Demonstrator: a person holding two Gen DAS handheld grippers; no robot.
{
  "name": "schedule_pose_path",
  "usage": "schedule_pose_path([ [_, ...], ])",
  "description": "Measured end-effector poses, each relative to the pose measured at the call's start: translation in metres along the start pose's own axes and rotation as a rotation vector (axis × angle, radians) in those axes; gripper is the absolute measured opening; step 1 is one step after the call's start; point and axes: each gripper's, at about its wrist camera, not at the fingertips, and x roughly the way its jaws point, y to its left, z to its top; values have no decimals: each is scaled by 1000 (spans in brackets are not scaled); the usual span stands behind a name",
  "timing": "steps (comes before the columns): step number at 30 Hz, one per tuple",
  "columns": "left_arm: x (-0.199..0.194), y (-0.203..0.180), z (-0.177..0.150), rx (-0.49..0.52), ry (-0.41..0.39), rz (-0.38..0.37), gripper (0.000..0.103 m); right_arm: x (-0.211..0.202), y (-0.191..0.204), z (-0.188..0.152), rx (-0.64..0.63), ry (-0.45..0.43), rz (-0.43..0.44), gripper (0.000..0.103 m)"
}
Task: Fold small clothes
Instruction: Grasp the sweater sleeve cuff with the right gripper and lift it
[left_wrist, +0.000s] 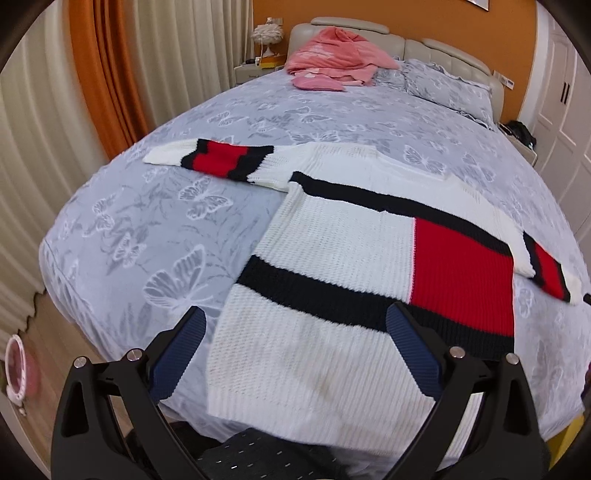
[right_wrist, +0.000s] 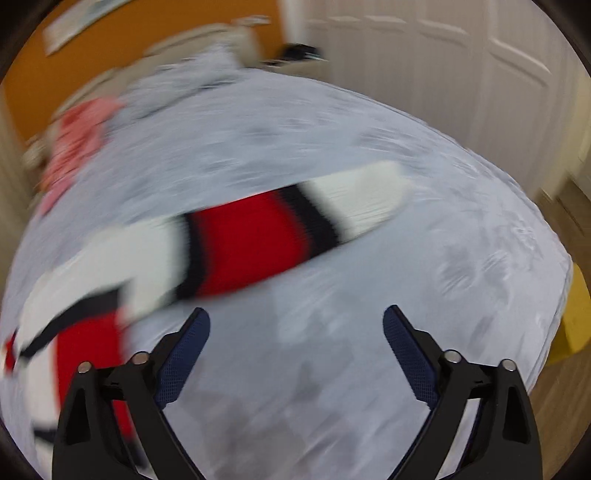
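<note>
Left wrist view shows the white, black and red sweater (left_wrist: 332, 258) spread flat at the bed's (left_wrist: 147, 206) near edge, its hem between the left gripper's (left_wrist: 295, 328) parted fingers, while the right gripper (right_wrist: 295, 325), fingers apart, hovers beside its outstretched sleeve (right_wrist: 258, 236).

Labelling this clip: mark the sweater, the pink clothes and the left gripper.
sweater (left_wrist: 332, 240): left wrist view, white middle of the body.
pink clothes (left_wrist: 332, 59): left wrist view, top of the heap by the headboard.
left gripper (left_wrist: 295, 325): left wrist view, midway between the open fingertips.
</note>
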Motion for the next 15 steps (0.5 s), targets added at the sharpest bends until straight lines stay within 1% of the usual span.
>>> schedule_pose_path([
  [3, 13, -10, 3, -12, 13, -2, 96, 45, -35, 36, 78, 22, -15, 89],
  [5, 21, -18, 5, -19, 19, 0, 96, 68, -48, 51, 108, 36, -4, 89],
  [6, 27, -22, 7, -23, 22, 4, 96, 78, -52, 57, 116, 41, -8, 88],
  [8, 36, -30, 9, -32, 33, 7, 96, 97, -54, 68, 125, 49, 0, 83],
  [9, 39, -34, 10, -34, 38, 8, 96, 107, -56, 73, 135, 60, 7, 79],
  [10, 43, -37, 10, -34, 43, 10, 96, 115, -56, 76, 139, 70, 12, 72],
  [11, 46, -40, 11, -30, 49, 11, 96, 122, -56, 79, 142, 78, 19, 68],
  [13, 53, -46, 11, -17, 58, 16, 96, 136, -55, 80, 155, 109, 19, 51],
  [14, 57, -50, 10, -10, 63, 15, 96, 139, -54, 80, 160, 111, 19, 47],
  [15, 59, -52, 11, -6, 66, 14, 96, 138, -53, 80, 163, 98, 23, 34],
])
